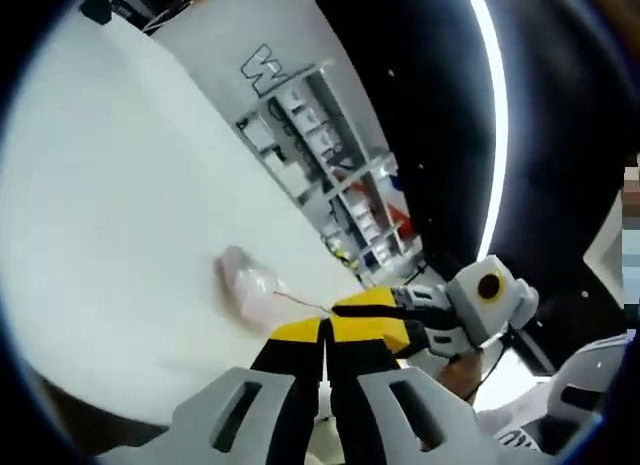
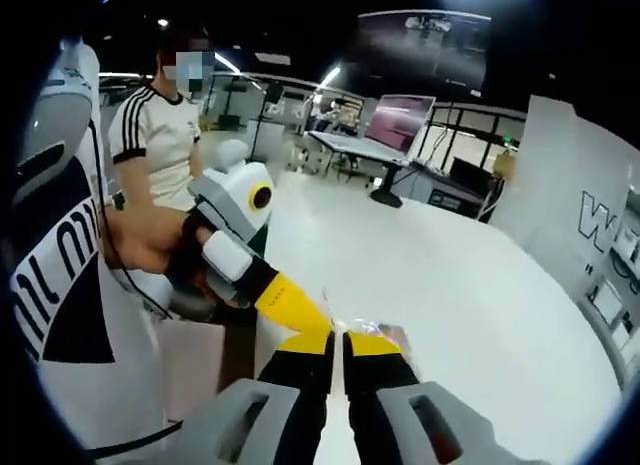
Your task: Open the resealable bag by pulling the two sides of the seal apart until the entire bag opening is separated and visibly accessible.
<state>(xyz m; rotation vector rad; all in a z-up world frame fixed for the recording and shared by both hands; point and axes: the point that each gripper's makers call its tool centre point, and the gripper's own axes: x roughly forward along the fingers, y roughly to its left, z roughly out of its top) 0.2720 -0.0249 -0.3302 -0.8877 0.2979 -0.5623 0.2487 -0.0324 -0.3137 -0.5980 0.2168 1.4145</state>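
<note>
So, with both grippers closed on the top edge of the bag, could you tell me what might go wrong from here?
1. The left gripper and right gripper pinch the resealable bag almost at one spot, tip to tip. Pulling there may part only a short stretch of seal.
2. The film is thin and clear, so it could slip from the fingers or tear.
3. The bag hangs off the white table, so losing grip may drop it.

Bag [image 1: 250,285] lies on surface [image 1: 120,185], just ahead of left tool [image 1: 327,330]. Right tool [image 1: 375,300] meets it from the right, tips touching at bag edge. Shelving [image 1: 320,145] beyond surface's far edge. In right gripper view: person [image 2: 160,135] at left behind left tool [image 2: 290,310]; monitor [image 2: 400,120] on desk farther back.
</note>
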